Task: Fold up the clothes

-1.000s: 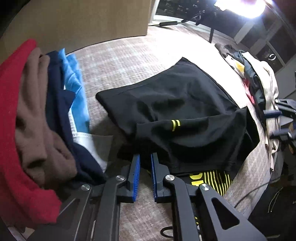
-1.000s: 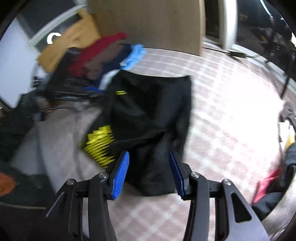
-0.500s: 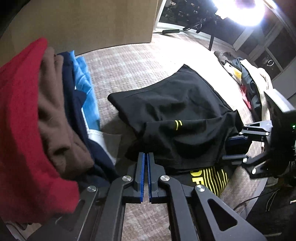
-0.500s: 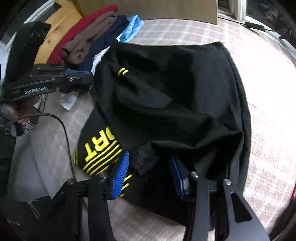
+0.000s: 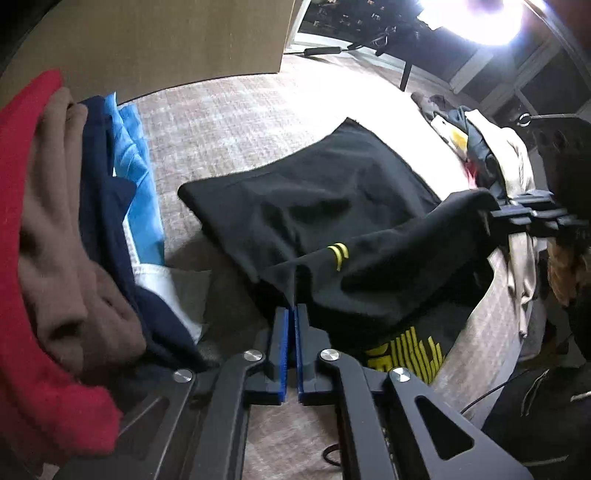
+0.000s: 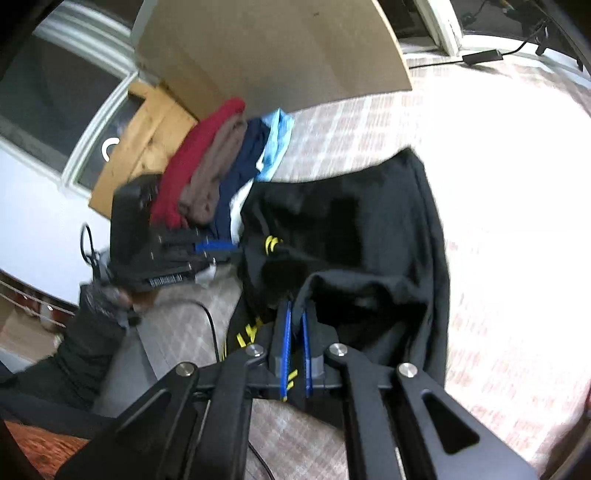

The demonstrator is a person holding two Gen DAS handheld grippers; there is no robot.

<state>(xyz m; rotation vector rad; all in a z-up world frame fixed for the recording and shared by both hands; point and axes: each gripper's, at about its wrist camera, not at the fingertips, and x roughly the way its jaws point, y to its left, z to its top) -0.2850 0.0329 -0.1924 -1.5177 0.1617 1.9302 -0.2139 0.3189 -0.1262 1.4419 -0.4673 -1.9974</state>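
Starting nearest the left wrist camera, we recorded the left gripper (image 5: pixel 294 314) with its blue pads (image 5: pixel 282 354) pressed almost together, a thin fold of the black garment (image 5: pixel 332 206) caught at their tips. In the right wrist view we logged the right gripper (image 6: pixel 295 314) likewise nearly closed, its blue pads (image 6: pixel 285 347) pinching a raised edge of the same black garment (image 6: pixel 369 236), which draped up and over the fingertips.

We noted the garment lying mostly flat on the checked bed cover (image 5: pixel 229 122), its near hem lifted between the two grippers. Yellow striped lettering (image 5: pixel 410 350) showed on the lower layer under the lifted fold, and a small pair of yellow bars (image 5: pixel 338 253) sat on the upper layer. From the left camera we saw the right gripper (image 5: pixel 532 218) at the far right corner of the lifted hem, the cloth stretched between the two tools.

Just beside the garment on the left we logged a stack of folded clothes (image 5: pixel 55 240): red, brown, navy, then light blue. A loose heap of other clothes (image 5: pixel 491 155) lay beyond the garment at the right edge of the bed. Farther back we saw a tan board (image 5: pixel 166 44) standing upright behind the stack, and a bright lamp (image 5: pixel 476 18) at the top of the left view.
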